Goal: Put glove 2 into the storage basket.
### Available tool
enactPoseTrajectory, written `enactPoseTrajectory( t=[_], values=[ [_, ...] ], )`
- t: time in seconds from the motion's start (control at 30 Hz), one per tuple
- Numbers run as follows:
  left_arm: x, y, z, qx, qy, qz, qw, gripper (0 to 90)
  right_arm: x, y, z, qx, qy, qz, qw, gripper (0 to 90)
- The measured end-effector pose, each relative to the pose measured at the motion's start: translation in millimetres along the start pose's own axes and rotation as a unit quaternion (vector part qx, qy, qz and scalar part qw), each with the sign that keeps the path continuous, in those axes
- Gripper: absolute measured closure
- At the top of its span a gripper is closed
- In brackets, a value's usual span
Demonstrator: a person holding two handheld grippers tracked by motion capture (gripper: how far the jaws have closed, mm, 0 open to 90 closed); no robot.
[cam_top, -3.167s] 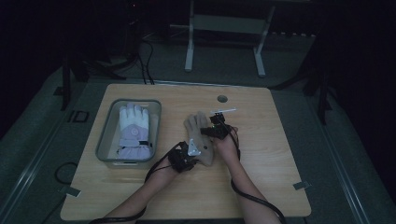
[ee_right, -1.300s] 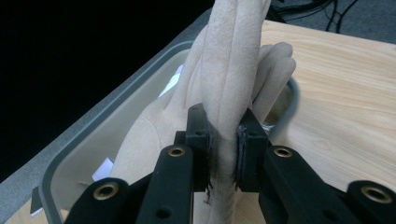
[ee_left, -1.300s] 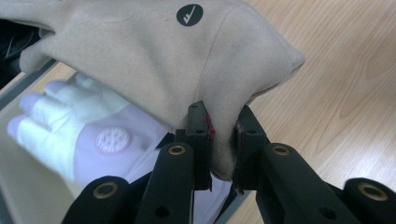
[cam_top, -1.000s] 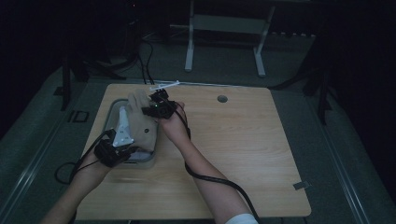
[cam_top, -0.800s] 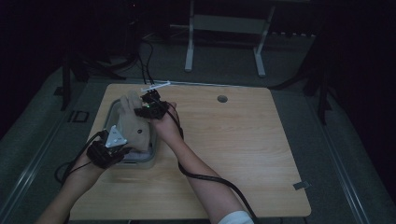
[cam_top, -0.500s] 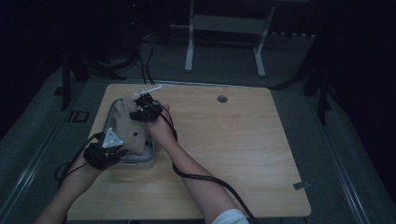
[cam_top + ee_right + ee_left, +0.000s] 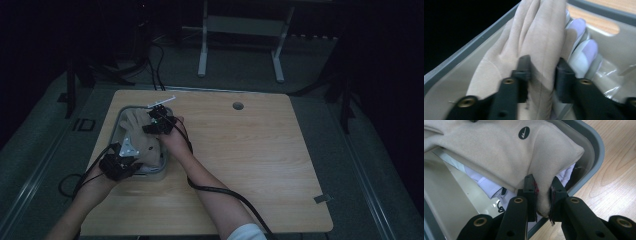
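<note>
A beige glove (image 7: 142,145) lies stretched along the grey bin (image 7: 116,131), on top of a white glove with purple fingertips (image 7: 584,50). My left gripper (image 7: 543,192) is at the bin's near end, shut on a pinched fold of the beige glove (image 7: 486,150) at its cuff corner. At the far end, my right gripper (image 7: 542,66) straddles the beige glove (image 7: 541,30) near its fingers. Its jaws have just been opening and stand apart, with the fabric lying loose between them. From above, the left gripper (image 7: 135,152) and the right gripper (image 7: 151,127) both sit over the bin.
The bin's rim (image 7: 596,147) sits close to the left jaws, with bare wooden table (image 7: 260,160) to its right. A round hole (image 7: 238,106) marks the tabletop's far side. Cables trail off the near edge. A white stand (image 7: 202,50) rises behind the table.
Both hands carried the beige glove from the table's middle over to the bin at the left. They then sank with it until it lay inside.
</note>
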State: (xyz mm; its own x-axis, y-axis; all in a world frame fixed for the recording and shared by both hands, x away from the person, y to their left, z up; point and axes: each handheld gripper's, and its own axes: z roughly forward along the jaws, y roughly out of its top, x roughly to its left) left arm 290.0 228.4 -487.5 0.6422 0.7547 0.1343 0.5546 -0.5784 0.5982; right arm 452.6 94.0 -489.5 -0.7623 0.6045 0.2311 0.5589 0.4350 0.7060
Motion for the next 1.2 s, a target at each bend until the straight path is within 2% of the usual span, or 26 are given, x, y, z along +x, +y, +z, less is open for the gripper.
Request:
enactPoseTrajectory(
  t=[0.07, 0.13, 0.2, 0.23, 0.3, 0.37, 0.43, 0.47, 0.5, 0.53, 0.63, 0.7, 0.8, 0.93, 1.1, 1.2],
  values=[
    [1.2, -0.4, -1.9, -0.004, -0.004, -0.005, 1.0000, 77.8, -3.0, -0.4, -4.2, -0.006, -0.002, -0.020, 0.9998, 51.5],
    [1.9, -0.2, -5.4, -0.010, -0.007, -0.010, 0.9999, 72.9, -5.4, 0.0, -8.2, -0.008, -0.002, -0.024, 0.9997, 44.3],
    [2.8, 0.9, -10.4, -0.020, -0.017, -0.022, 0.9994, 62.3, -6.8, 0.2, -12.9, -0.012, 0.000, -0.025, 0.9996, 36.2],
    [2.1, 1.5, -13.6, -0.024, -0.013, -0.026, 0.9993, 55.8, -7.2, -0.1, -15.8, -0.014, 0.005, -0.030, 0.9994, 32.5],
    [1.9, 3.6, -20.8, -0.037, -0.018, -0.038, 0.9984, 45.1, -7.7, -0.9, -21.6, -0.016, 0.012, -0.043, 0.9989, 28.3],
    [2.9, 5.9, -28.2, -0.058, -0.026, -0.065, 0.9959, 37.4, -8.7, -1.9, -27.7, -0.021, 0.015, -0.048, 0.9985, 26.4],
    [2.3, 7.3, -30.8, -0.065, -0.024, -0.069, 0.9952, 28.3, -9.5, -2.8, -30.6, -0.025, 0.016, -0.050, 0.9983, 25.4],
    [1.5, 9.2, -33.7, -0.074, -0.028, -0.069, 0.9945, 28.3, -10.5, -3.7, -33.2, -0.027, 0.017, -0.049, 0.9983, 22.7],
    [1.4, 10.8, -35.1, -0.079, -0.031, -0.073, 0.9937, 19.8, -11.6, -5.1, -36.8, -0.027, 0.022, -0.049, 0.9982, 20.6],
    [0.6, 13.2, -35.6, -0.090, -0.035, -0.078, 0.9923, 18.4, -12.3, -6.5, -39.3, -0.029, 0.028, -0.050, 0.9979, 19.7],
    [-3.3, 18.5, -31.3, -0.094, -0.033, -0.076, 0.9922, 17.6, -13.8, -12.5, -48.6, -0.035, 0.031, -0.058, 0.9972, 18.9],
    [-6.1, 21.3, -27.7, -0.101, -0.036, -0.080, 0.9910, 17.6, -13.8, -15.8, -52.7, -0.029, 0.030, -0.066, 0.9969, 18.8],
    [-12.5, 25.6, -21.7, -0.105, -0.033, -0.074, 0.9912, 17.6, -14.7, -21.5, -59.9, -0.029, 0.026, -0.072, 0.9967, 18.6],
    [-19.6, 30.6, -15.3, -0.117, -0.046, -0.069, 0.9896, 17.7, -19.3, -28.2, -71.6, -0.030, 0.023, -0.075, 0.9965, 18.7],
    [-30.3, 36.9, -6.1, -0.121, -0.052, -0.049, 0.9901, 17.7, -28.3, -37.7, -86.1, -0.029, 0.017, -0.073, 0.9968, 18.7],
    [-37.2, 40.9, -0.9, -0.128, -0.064, -0.044, 0.9887, 17.7, -33.2, -46.1, -94.1, -0.032, 0.015, -0.071, 0.9969, 18.7]
  ],
)
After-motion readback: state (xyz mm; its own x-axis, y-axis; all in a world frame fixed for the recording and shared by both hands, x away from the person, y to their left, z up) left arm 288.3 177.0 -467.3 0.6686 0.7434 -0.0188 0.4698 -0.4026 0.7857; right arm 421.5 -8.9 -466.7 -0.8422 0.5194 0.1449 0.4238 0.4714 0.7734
